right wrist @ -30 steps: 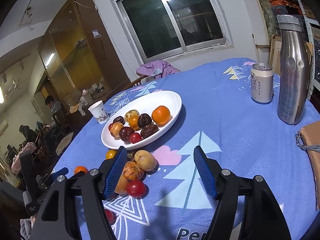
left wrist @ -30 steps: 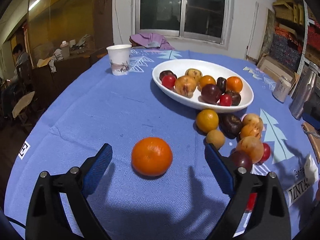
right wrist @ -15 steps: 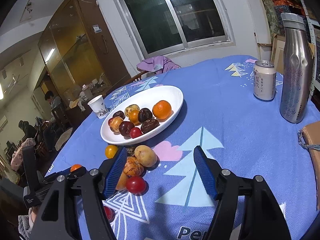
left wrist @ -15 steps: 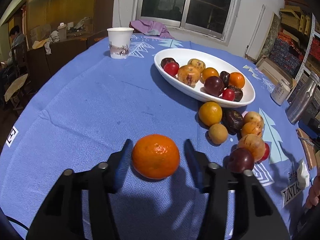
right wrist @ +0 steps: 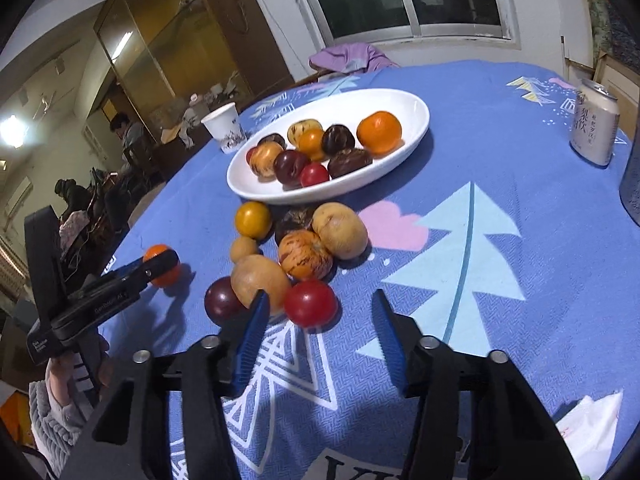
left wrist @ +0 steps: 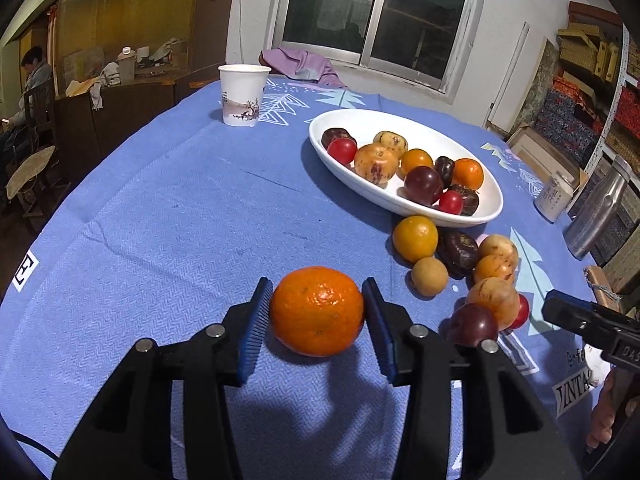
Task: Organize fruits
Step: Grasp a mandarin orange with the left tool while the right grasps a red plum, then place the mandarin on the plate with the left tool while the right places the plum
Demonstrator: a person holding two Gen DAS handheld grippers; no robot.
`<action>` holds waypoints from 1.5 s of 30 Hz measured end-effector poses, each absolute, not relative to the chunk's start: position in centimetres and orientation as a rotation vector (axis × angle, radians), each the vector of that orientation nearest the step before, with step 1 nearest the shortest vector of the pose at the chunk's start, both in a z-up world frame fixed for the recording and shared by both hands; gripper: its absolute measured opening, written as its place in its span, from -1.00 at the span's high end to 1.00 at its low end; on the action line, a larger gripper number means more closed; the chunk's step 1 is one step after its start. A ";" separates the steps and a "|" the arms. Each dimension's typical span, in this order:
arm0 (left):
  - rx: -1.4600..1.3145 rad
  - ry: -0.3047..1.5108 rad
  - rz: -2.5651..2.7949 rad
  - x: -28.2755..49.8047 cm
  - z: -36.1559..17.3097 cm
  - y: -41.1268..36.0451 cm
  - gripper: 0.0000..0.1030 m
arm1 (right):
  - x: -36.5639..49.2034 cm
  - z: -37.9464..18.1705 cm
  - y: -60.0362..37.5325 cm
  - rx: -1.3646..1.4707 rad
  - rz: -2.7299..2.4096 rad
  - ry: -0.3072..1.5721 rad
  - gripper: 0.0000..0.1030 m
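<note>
Since a second ago, the left gripper [left wrist: 317, 308] has closed its blue pads onto the round orange tangerine [left wrist: 317, 310] on the blue woven tablecloth [left wrist: 168, 216]. Jaws spread wide, the right gripper [right wrist: 318, 322] hovers near a glossy red fruit [right wrist: 310, 303] below the white oval dish [right wrist: 416, 120].
</note>
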State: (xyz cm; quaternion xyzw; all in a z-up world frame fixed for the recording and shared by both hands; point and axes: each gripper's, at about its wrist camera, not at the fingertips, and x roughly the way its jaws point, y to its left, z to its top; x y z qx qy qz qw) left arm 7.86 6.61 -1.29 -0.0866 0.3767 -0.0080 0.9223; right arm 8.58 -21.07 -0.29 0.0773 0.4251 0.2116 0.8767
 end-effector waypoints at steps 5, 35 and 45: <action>-0.184 0.780 -0.023 8.0 -1.4 6.6 0.12 | 8.7 -1.0 -20.2 0.132 0.462 0.918 0.31; -0.089 0.702 -0.140 16.9 6.4 -0.6 0.12 | 15.0 9.4 -23.2 0.235 0.374 0.660 0.37; -0.139 0.781 -0.157 20.6 1.6 -0.2 0.11 | 20.8 2.4 -19.2 0.167 0.344 0.805 0.35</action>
